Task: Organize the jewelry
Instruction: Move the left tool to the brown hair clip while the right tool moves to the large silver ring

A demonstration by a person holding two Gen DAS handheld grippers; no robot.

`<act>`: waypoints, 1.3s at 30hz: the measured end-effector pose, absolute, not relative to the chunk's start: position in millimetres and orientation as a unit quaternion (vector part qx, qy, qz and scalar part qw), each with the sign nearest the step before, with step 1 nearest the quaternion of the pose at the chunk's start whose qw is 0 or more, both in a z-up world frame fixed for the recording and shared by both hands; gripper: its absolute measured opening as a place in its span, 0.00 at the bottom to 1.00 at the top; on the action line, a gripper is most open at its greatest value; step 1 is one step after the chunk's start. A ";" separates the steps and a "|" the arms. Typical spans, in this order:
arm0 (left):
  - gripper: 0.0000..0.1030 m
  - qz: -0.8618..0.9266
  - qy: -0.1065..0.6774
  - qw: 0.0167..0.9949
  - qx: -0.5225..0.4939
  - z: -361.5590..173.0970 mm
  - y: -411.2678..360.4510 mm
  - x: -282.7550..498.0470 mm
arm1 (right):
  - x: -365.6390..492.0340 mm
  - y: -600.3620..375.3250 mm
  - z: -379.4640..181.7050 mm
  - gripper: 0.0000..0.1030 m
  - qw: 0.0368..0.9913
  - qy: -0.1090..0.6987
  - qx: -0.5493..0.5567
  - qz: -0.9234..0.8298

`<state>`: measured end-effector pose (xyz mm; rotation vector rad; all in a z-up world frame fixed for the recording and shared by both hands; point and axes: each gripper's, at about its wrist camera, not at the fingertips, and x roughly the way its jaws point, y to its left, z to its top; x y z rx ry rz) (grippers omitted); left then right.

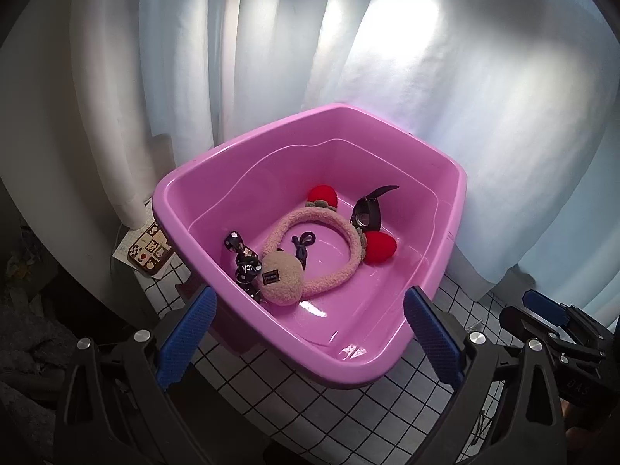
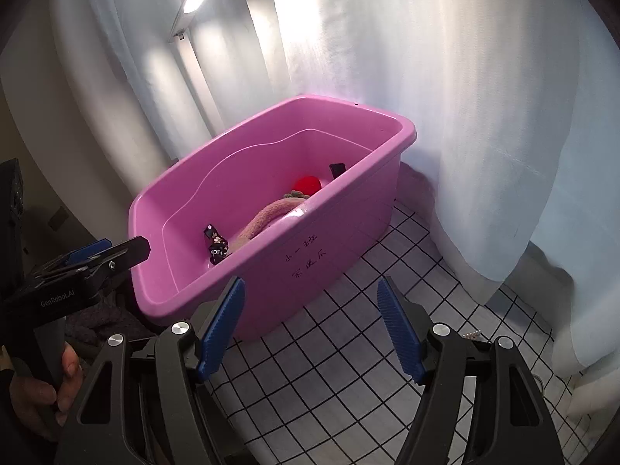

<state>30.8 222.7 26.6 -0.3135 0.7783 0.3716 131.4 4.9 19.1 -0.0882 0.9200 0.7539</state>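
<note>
Jewelry and hair pieces lie inside the pink tub (image 1: 182,209), both tongs empty.

On the tub floor rest a fuzzy pink headband (image 1: 350,240) with red hearts (image 1: 381,247), a black watch (image 1: 367,215), a dark printed ribbon (image 1: 244,259) and a small dark bow (image 1: 302,246). The tub stands on a white grid-patterned bench (image 2: 348,348) before pale curtains (image 2: 445,116). The left tongs (image 1: 310,329) gape wide around the tub's near corner without touching it; the right tongs (image 2: 310,325) stand partly open, holding nothing, just beside the tub's outer wall.
</note>
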 end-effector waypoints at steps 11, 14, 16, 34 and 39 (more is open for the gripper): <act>0.93 0.135 0.407 0.893 -0.134 -2.2 130.3 12.2 | 97.2 -178.1 -31.1 0.66 0.849 0.475 0.003 0.233; 0.93 0.126 0.419 0.889 -0.132 -16.0 104.5 5.0 | 89.3 -219.5 -41.4 0.66 0.850 0.482 0.021 0.210; 0.93 0.119 0.426 0.887 -0.131 -24.9 89.3 2.4 | 84.8 -240.9 -47.1 0.66 0.852 0.483 0.029 0.202; 0.93 0.086 0.474 0.874 -0.067 -100.6 -16.5 6.6 | 54.8 -268.5 -118.0 0.66 0.829 0.510 0.007 0.230; 0.93 0.077 0.482 0.870 -0.062 -117.4 -24.3 17.0 | 58.9 -261.4 -125.2 0.66 0.833 0.506 0.010 0.224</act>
